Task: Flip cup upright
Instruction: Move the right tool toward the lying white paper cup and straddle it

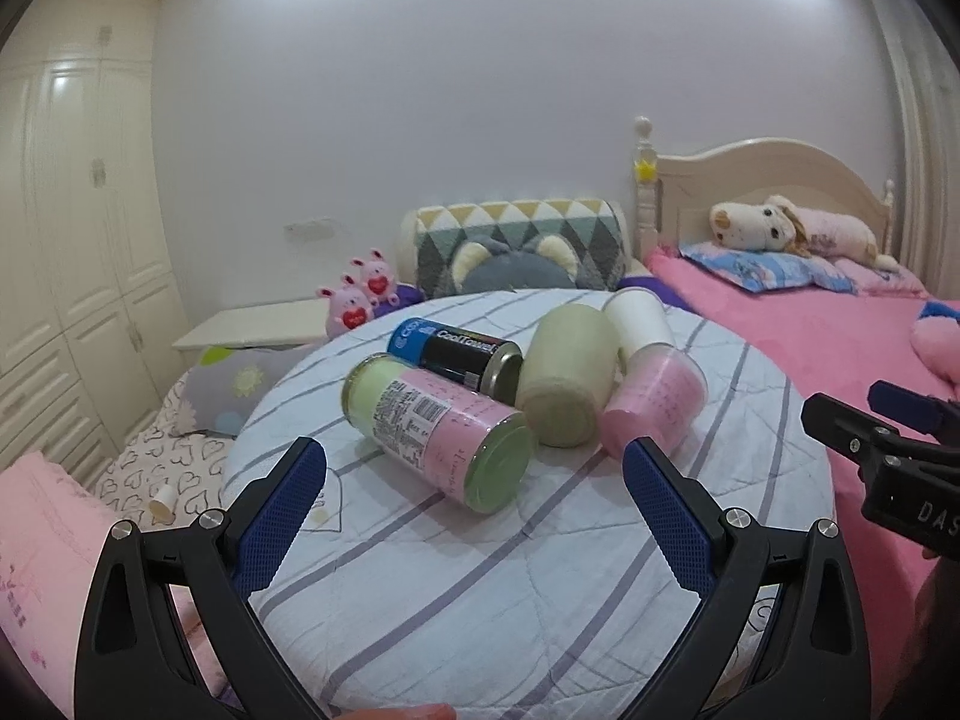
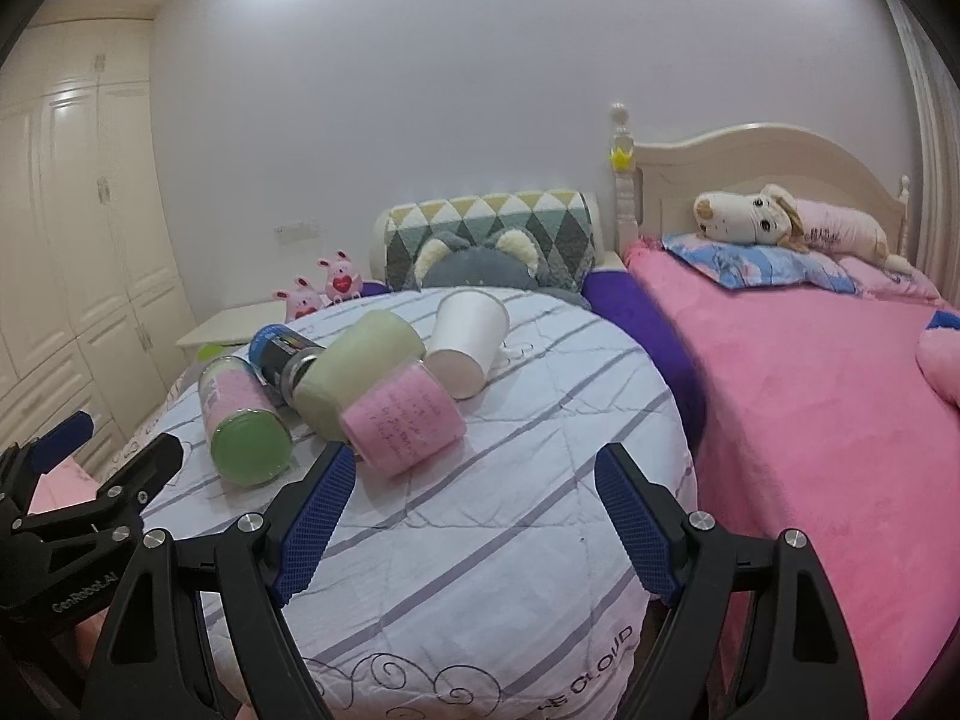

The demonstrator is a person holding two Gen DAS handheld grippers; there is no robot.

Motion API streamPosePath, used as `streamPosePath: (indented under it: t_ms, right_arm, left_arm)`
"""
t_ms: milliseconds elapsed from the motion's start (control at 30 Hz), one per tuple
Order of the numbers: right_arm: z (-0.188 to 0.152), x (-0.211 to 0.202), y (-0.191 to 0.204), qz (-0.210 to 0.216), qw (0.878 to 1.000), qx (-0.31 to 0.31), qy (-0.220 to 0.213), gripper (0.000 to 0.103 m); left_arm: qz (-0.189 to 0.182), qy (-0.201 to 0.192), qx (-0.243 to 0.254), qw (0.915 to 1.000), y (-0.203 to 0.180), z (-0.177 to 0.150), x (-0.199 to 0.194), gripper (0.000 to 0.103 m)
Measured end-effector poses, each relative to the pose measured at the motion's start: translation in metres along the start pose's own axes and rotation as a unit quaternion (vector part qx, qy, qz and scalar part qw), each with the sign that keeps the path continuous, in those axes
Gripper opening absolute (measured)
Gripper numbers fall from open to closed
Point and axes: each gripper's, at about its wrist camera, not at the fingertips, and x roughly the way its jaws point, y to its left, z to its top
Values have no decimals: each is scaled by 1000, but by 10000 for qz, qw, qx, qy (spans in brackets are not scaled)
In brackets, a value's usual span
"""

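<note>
Lying on its side at the far right of the cluster, the white paper cup point(image 2: 467, 341) is the thing you have to stand up; it rests on the round, striped-cloth tabletop point(image 2: 510, 540), its base toward you in the right wrist view and its mouth pointing away toward the cushions. Judge it light and thin-walled: it will crush or ovalise under a hard pinch, and it will skid or roll on the quilted cloth if you only nudge it. Take it across the side wall near the stiffer base or rim, gently, then rotate it.

Your left gripper point(image 1: 474, 480) has its jaws spread wide and holds nothing; the right gripper point(image 2: 474, 480) is likewise wide open and empty, hovering short of the cluster, with the pink jar just beyond its left finger.

Crowding is the trouble. The pink jar point(image 2: 403, 425) lies just in front of the cup and looks to be touching it, and the pale green cup point(image 2: 354, 372) lies against the pink jar on the other side. Left of that are a dark can point(image 1: 459, 351) with a blue end and a longer labelled jar point(image 1: 441, 429) with a green cap, all tipped over too.

As for contents: the paper cup's inside cannot be seen from here (its mouth faces away). The two jars appear filled with pink and pale green material behind clear walls, so expect them to be heavier and to roll if bumped.
</note>
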Motion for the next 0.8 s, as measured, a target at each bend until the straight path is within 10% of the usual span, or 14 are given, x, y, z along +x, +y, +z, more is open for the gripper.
streamPosePath:
  t_ms: [800]
  right_arm:
    - [89, 134, -5, 155, 9856, -37, 1682, 83]
  left_arm:
    - [-555, 1303, 481, 9887, 3, 83, 128, 101]
